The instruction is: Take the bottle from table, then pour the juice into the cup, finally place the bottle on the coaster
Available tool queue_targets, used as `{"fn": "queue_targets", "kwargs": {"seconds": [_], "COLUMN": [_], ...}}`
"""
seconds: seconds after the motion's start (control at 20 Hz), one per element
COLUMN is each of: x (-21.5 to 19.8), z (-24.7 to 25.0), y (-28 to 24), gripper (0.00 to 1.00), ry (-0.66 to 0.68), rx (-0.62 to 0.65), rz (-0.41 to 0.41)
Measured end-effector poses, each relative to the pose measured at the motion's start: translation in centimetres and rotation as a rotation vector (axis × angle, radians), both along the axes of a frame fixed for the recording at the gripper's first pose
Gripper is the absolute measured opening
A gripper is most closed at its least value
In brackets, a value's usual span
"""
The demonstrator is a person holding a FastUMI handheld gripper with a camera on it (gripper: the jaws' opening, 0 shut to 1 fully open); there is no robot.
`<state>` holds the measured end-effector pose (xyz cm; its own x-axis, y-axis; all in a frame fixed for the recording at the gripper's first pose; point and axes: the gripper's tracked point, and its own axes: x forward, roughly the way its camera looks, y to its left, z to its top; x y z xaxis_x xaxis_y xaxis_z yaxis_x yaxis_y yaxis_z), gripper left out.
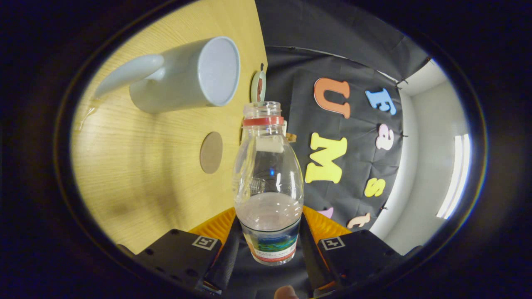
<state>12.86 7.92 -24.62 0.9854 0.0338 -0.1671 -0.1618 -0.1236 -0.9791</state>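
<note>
Clear plastic with a red neck ring, the bottle (268,182) sits clamped between the two fingers of the tongs (269,245), which press on its labelled lower part from either side. Its mouth is open, with no cap on it, and points away from the tongs. The camera is rolled onto its side, so the pale wood desk (141,166) stands like a wall beside the bottle, and the bottle lies roughly level with that surface. A little clear liquid rests in the bottle's lower half, near the label.

A white cup (187,77) stands on the desk beyond the bottle's mouth and off to one side of it, its opening facing across and its handle towards the near desk edge. A round brown coaster (211,152) lies flat on the desk between the cup and the tongs, near the desk's far edge. A small round thing (258,86) sits at that far edge, just past the bottle's mouth.
</note>
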Motion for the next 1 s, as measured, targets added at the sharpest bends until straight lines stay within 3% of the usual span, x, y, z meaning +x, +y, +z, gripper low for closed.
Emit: {"fn": "queue_targets", "kwargs": {"seconds": [1.0], "x": [-0.3], "z": [2.1], "y": [1.2], "gripper": [0.75], "ry": [-0.029], "rx": [-0.089], "rz": [0.043]}}
